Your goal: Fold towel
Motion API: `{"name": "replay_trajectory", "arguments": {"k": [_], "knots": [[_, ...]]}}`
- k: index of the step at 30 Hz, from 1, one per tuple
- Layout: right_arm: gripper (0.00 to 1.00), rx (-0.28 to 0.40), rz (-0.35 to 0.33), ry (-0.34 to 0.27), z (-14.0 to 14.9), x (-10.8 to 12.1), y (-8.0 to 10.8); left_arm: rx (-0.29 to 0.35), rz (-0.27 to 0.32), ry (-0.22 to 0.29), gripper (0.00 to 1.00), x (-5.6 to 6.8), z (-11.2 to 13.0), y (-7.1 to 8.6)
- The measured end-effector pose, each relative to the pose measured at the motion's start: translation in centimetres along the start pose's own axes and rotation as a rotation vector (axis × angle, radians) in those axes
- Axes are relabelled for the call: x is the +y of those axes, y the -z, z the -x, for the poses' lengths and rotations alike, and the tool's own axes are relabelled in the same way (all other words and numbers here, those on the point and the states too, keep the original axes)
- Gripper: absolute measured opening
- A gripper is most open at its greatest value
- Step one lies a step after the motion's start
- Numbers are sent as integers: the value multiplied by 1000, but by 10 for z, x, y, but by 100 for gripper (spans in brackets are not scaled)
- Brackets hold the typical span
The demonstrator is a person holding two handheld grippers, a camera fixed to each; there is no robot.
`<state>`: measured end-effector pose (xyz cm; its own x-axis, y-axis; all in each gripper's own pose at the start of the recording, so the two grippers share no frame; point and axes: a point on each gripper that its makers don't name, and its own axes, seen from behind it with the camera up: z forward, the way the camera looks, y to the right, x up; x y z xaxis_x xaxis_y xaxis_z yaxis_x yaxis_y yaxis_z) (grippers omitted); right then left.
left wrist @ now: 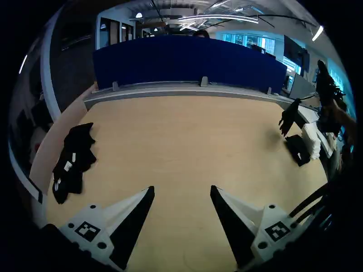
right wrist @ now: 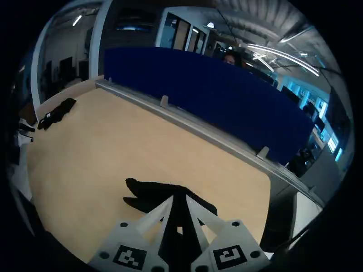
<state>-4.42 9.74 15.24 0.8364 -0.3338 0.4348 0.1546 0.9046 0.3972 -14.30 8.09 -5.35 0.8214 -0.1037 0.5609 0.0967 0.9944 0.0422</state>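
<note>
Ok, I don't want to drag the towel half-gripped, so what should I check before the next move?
1. Right tool shut on the towel: ok.
2. Left tool open and holding nothing: ok.
3. Bare table ahead of the left tool for laying out: ok.
4. Black pile lies apart, near the table's edge: ok.
5. Towel spread flat: not ok, it is bunched.
6. Which corner is gripped: cannot tell.
</note>
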Motion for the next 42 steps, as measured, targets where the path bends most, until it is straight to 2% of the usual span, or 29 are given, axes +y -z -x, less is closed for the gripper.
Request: {"name": "replay_trajectory", "arguments": {"k": [11, 23, 35, 42], "knots": [[4, -21, 10, -26, 22, 15, 13, -7, 12, -14, 91, 12, 0, -4], [4, -45, 13, -78, 62, 23, 36, -7, 34, -35, 91, 26, -3, -4], [4, -100, 13, -73, 108, 21, 59, -6, 40, -42, 91, 29, -1, -2], [4, -128, 28, -95, 136, 22, 69, -4, 45, -45, 91, 29, -2, 1]]}}
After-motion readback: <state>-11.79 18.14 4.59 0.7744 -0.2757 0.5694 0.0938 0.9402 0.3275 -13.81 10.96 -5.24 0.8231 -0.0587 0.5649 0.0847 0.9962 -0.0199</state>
